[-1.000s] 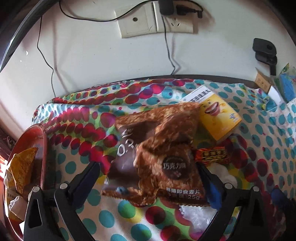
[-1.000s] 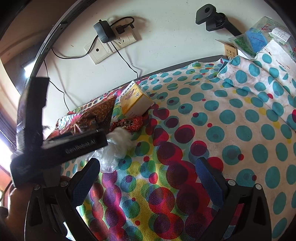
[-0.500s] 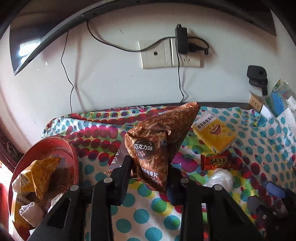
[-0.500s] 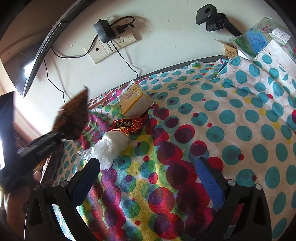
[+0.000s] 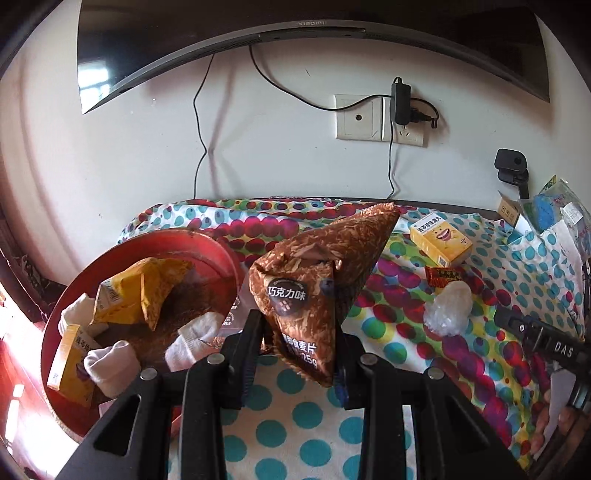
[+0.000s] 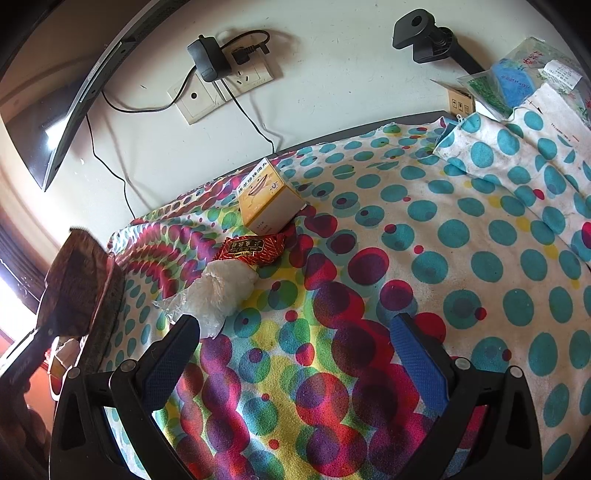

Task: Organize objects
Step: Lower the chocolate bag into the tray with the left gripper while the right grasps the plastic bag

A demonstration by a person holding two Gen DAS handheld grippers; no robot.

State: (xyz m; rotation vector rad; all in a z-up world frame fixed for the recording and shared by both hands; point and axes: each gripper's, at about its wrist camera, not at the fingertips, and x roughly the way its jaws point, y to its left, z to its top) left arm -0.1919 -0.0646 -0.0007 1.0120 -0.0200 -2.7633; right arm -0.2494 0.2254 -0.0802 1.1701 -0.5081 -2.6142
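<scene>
My left gripper point(image 5: 297, 350) is shut on a brown chocolate oat snack bag point(image 5: 317, 280) and holds it above the cloth, just right of a red tray point(image 5: 214, 247) holding a yellow bag point(image 5: 140, 288), a yellow box and white socks. The bag also shows at the left edge of the right wrist view point(image 6: 79, 280). My right gripper point(image 6: 295, 350) is open and empty above the dotted cloth. A yellow box point(image 6: 267, 199), a red snack packet point(image 6: 253, 249) and a white plastic-wrapped bundle point(image 6: 221, 291) lie ahead of it to the left.
The table wears a polka-dot cloth point(image 6: 424, 258) and stands against a white wall with sockets point(image 5: 376, 118) and cables. A monitor point(image 5: 295, 22) hangs above. A black camera mount point(image 6: 424, 37), a small cardboard box and plastic bags point(image 6: 517, 77) sit at the back right.
My left gripper closed on the brown bag, lifted it off the cloth and carried it left toward the red tray. My right gripper has not moved.
</scene>
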